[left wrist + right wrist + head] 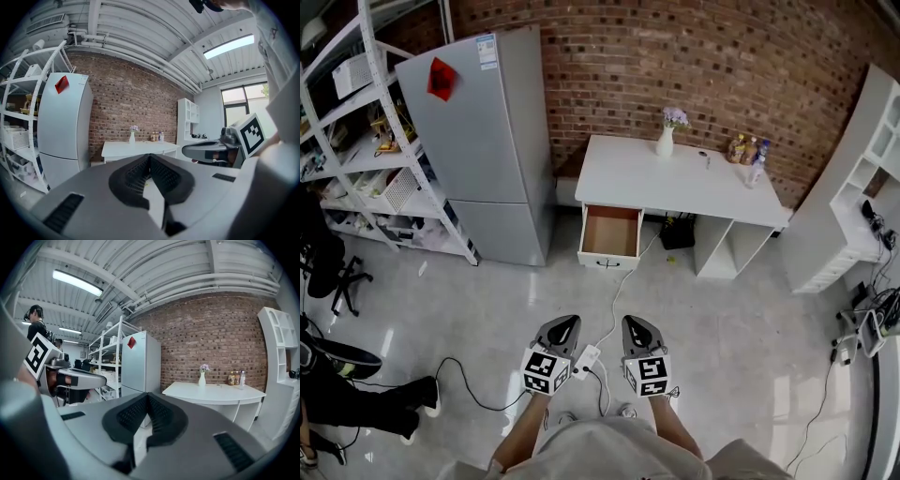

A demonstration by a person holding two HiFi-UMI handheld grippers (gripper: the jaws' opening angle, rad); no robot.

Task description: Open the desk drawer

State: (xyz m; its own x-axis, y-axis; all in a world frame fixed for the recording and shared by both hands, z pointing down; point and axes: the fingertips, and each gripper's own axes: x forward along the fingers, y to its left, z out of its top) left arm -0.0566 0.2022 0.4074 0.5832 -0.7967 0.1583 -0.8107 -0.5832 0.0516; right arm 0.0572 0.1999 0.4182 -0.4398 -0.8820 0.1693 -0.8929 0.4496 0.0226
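Observation:
The white desk (675,178) stands against the brick wall, several steps ahead of me. Its drawer (610,232) at the left end is pulled out, and the wooden inside looks empty. The dark handle (608,263) is on the white front. My left gripper (570,321) and right gripper (633,321) hang side by side over the floor, far short of the desk, both pointing toward it. Both are shut with nothing between the pads. The desk (136,147) shows beyond the left gripper (150,158) in its own view. It also shows as the desk (211,392) past the right gripper (148,395).
A grey fridge (483,141) stands left of the desk, with a white shelving rack (356,141) further left. A white bookcase (862,187) is on the right. A power strip and cables (586,361) lie on the floor under my grippers. A person's legs (356,394) are at the lower left.

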